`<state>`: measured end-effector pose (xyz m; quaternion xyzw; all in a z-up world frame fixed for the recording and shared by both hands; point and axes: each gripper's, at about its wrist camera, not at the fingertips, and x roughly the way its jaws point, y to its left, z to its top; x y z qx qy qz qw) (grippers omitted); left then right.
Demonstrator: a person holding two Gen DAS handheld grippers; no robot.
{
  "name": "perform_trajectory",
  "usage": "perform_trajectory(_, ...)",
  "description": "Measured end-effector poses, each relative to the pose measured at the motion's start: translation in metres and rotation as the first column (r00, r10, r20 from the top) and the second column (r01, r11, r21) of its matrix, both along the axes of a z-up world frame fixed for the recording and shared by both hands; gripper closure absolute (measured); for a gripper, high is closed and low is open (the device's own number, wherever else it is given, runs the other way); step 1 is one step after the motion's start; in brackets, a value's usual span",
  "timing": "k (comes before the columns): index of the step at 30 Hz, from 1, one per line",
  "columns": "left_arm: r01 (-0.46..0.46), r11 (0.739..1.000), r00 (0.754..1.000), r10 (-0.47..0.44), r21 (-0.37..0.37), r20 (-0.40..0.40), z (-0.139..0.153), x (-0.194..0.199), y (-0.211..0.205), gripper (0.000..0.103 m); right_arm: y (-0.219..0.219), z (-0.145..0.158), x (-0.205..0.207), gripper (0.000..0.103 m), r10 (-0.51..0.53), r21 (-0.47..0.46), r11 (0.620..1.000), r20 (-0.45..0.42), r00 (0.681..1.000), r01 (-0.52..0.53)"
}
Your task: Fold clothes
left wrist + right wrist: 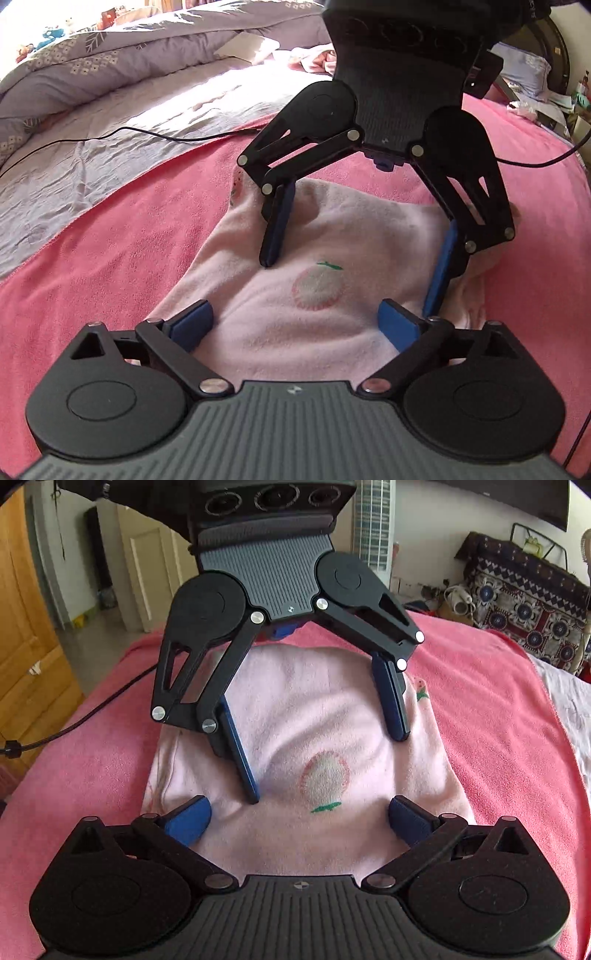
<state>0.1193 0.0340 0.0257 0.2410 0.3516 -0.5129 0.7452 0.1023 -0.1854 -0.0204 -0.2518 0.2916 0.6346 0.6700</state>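
Both claws spread apart, clamping nothing: left gripper (295, 326) and right gripper (299, 821) face each other over pink garment (295, 332); pink blanket (110, 266) bare around its edges.

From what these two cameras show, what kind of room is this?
Most likely a bedroom in a home. The pale pink garment lies on a pink blanket spread over a bed, with a grey patterned quilt behind and a wooden door at the side.

My two tools, black and blue

Each hand-held gripper (299, 325) (299, 821) I steer has black linkage arms, silver pivot screws, blue finger pads (400, 325), ribbed grey housing.
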Motion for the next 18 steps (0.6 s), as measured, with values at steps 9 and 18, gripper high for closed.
perform_trajectory(9, -0.033, 0.999, 0.999, 0.033, -0.015, -0.002, 0.014, -0.003, 0.034, 0.005, -0.042, 0.011, 0.023, 0.0, -0.038, 0.036, 0.999, -0.026, 0.999, 0.039)
perform_trajectory(18, -0.288, 0.956, 0.945, 0.293, 0.056, -0.144, 0.029, -0.005, 0.064, 0.002, -0.072, 0.02, 0.031, 0.0, -0.304, -0.159, 0.947, -0.17, 0.937, 0.279)
